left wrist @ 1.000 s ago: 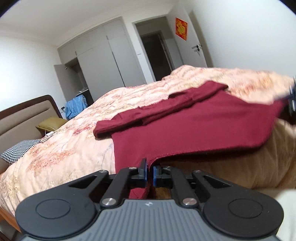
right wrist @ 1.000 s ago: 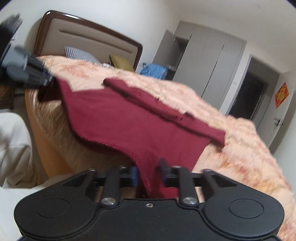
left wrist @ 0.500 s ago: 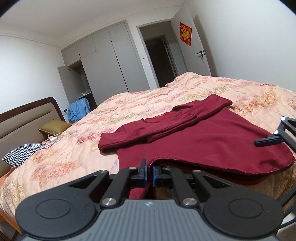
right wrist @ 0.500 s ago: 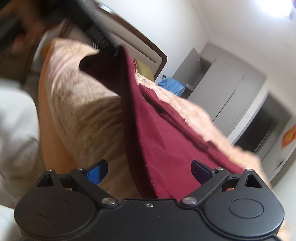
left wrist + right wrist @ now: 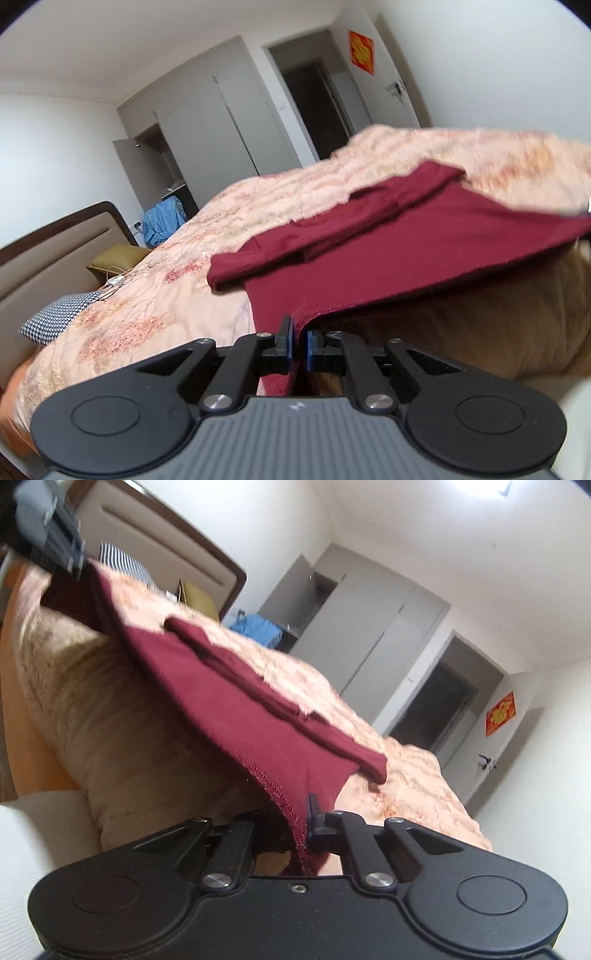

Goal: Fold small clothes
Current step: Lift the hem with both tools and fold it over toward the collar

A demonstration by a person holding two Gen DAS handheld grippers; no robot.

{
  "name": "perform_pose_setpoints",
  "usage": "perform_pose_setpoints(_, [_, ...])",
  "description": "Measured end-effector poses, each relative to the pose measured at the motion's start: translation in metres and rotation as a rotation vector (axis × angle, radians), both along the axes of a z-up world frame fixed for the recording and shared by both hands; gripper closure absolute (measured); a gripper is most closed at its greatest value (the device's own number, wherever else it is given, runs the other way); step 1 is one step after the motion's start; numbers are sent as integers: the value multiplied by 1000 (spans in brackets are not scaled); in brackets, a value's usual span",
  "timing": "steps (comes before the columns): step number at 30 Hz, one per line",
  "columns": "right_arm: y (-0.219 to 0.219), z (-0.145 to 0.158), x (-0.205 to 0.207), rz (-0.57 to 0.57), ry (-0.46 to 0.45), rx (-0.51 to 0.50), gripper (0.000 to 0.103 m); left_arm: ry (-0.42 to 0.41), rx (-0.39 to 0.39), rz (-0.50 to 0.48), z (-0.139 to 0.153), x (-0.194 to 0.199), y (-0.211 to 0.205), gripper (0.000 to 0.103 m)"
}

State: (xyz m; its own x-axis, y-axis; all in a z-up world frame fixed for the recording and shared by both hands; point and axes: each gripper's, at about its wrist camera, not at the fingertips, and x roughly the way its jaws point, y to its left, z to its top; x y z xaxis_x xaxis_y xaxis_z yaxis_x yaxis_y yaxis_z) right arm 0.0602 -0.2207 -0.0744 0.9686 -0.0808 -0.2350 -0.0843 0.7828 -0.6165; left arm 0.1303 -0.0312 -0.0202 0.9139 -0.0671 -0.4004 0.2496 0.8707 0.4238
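Burgundy knit, a small garment (image 5: 424, 254), lies spread on the near part of a bed (image 5: 258, 206), its hem stretched along the bed's edge and lifted clear of the side of the quilt below. One long sleeve is folded across the body of the garment and runs along its far side. The left gripper (image 5: 298, 338) has its fingers pinched together on one corner of the hem, the cloth running up from between the blue pads. The right gripper (image 5: 307, 825) has just closed on the other corner: the stitched edge of the hem passes between its fingers and hangs a little below them. In the right wrist view the left gripper shows blurred at the top left, at the far end of the taut hem.

A peach floral quilt (image 5: 406, 775) covers the bed. At the head stand a padded headboard with a dark wooden frame (image 5: 55, 251), a black-and-white patterned pillow (image 5: 55, 314) and a mustard cushion (image 5: 118, 258). Beyond the bed a blue garment (image 5: 162, 221) hangs by an open grey wardrobe (image 5: 221, 122), next to a dark doorway (image 5: 317, 103) and a door bearing a red and gold decoration (image 5: 362, 51).
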Motion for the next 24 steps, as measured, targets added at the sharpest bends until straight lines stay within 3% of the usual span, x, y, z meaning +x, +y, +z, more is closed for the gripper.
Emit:
perform_pose_setpoints(4, [-7, 14, -10, 2, -59, 73, 97, 15, 26, -24, -9, -11, -7, 97])
perform_pose_setpoints(9, [-15, 37, -28, 14, -142, 113, 99, -61, 20, -42, 1, -31, -8, 98])
perform_pose_setpoints(18, [-30, 100, -98, 73, -234, 149, 99, -170, 30, -72, 44, -86, -8, 98])
perform_pose_setpoints(24, [-37, 134, -148, 102, -296, 161, 99, -241, -8, -100, 84, -135, -7, 98])
